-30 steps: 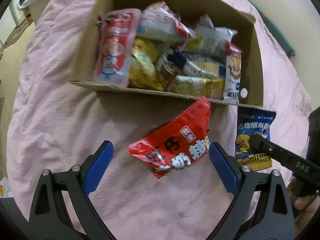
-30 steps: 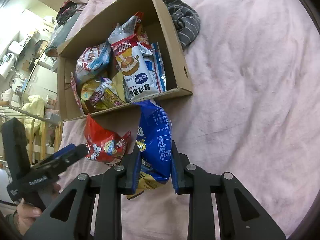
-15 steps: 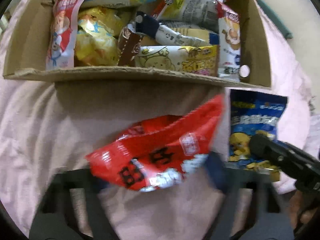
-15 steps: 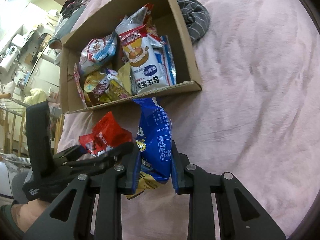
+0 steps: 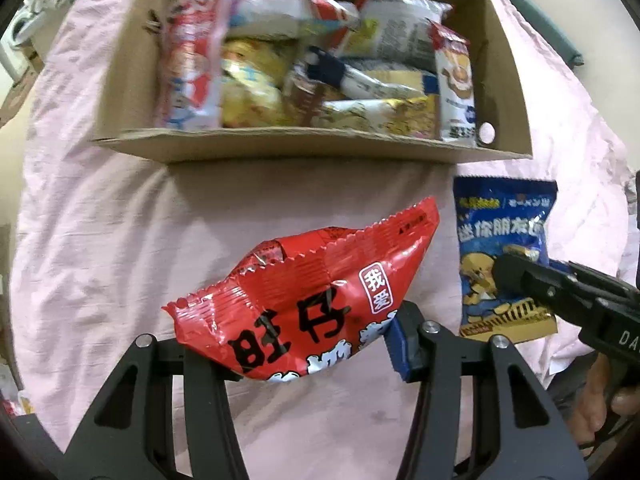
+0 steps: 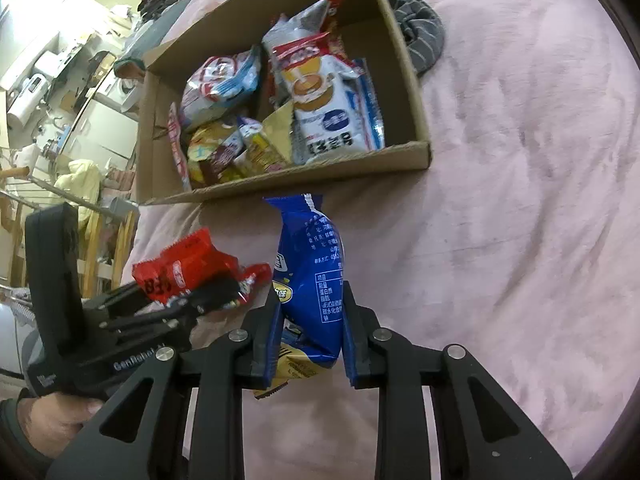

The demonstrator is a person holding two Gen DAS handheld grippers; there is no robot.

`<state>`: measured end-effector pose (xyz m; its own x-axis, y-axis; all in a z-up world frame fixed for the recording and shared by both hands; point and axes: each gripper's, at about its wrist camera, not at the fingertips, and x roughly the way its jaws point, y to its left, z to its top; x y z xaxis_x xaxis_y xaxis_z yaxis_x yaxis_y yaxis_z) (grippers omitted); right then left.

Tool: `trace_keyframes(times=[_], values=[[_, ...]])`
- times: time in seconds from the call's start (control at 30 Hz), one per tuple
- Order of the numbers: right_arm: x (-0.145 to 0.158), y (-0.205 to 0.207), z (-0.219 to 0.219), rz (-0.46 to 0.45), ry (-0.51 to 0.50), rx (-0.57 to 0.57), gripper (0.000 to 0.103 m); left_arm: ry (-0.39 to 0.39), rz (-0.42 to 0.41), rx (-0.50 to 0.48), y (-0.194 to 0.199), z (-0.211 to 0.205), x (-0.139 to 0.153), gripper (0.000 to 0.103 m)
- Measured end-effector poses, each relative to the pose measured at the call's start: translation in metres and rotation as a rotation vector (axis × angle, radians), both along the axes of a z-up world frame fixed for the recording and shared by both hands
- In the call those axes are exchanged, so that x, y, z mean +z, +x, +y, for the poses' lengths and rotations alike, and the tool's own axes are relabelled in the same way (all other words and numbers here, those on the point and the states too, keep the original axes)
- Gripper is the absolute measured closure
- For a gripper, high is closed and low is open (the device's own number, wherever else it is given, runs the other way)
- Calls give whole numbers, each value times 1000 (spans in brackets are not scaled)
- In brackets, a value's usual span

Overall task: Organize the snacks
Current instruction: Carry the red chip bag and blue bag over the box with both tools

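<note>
My left gripper [image 5: 304,344] is shut on a red snack bag [image 5: 308,300] and holds it above the pink bedspread, short of the cardboard box [image 5: 320,148]. My right gripper [image 6: 310,320] is shut on a blue snack bag [image 6: 312,272], held upright just before the box's near wall [image 6: 288,180]. The box holds several snack packs. In the left wrist view the blue bag [image 5: 500,248] hangs to the right in the other gripper's fingers [image 5: 520,276]. In the right wrist view the red bag [image 6: 192,268] sits at left in the left gripper.
A pink bedspread [image 6: 520,200] covers the surface all around. A grey striped cloth [image 6: 420,40] lies behind the box's far right corner. Household clutter and shelves [image 6: 60,92] stand off the bed to the left.
My left gripper closed on the red bag and lifted it off the bedspread. My right gripper keeps its hold on the blue bag and has moved slightly closer to the box.
</note>
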<state>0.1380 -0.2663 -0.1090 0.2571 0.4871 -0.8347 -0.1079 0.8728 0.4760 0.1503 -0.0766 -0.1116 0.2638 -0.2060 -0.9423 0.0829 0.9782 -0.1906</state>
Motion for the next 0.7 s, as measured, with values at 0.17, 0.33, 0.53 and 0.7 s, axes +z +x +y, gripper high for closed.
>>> trace_keyframes(times=[0.17,0.33,0.53,0.7], values=[[8,-12,1,-15,26,3,77,20,-25,53,-10,18,16,54],[38,-25,-2,-66,74,4,77,15,-73,120,-22,43,44,54],[84,-24,-4,-197,88,2,77,17,-190,147,-12,59,99,54],[102,-5,-7,-253,65,-26,77,20,-265,157,9,66,129,54]])
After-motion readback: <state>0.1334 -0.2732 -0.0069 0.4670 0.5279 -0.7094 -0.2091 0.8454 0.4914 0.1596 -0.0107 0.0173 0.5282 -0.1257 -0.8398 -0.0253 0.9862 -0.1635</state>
